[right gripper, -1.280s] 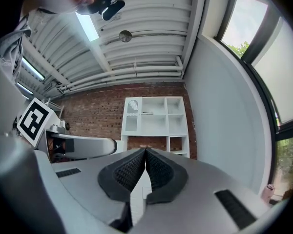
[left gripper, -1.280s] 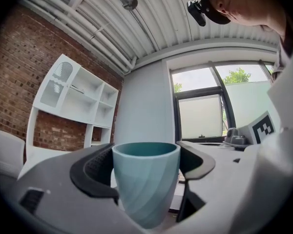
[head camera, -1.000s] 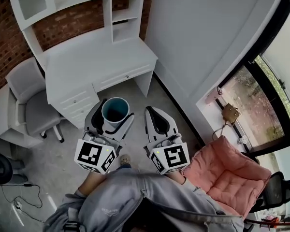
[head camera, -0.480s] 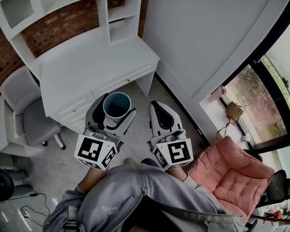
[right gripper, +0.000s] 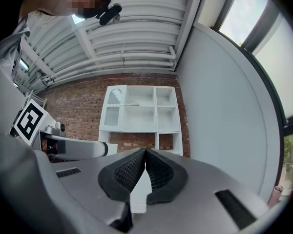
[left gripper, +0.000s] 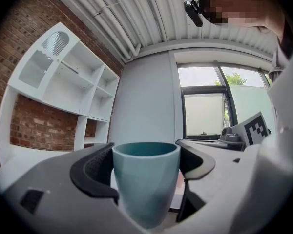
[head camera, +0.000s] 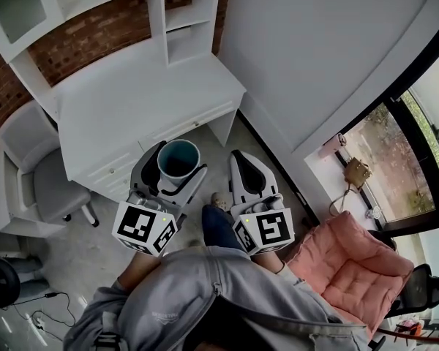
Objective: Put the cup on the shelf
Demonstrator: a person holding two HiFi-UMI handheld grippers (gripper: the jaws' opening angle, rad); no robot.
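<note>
The left gripper [head camera: 179, 165] grips an upright teal faceted cup [head camera: 177, 156] near the white desk's [head camera: 132, 101] front edge. The right gripper [head camera: 240, 159] is closed.

Moves shoe [head camera: 219, 200] up from lower centre, adds trouser leg [head camera: 218, 229] behind it; enlarges desk [head camera: 132, 101] slightly.
</note>
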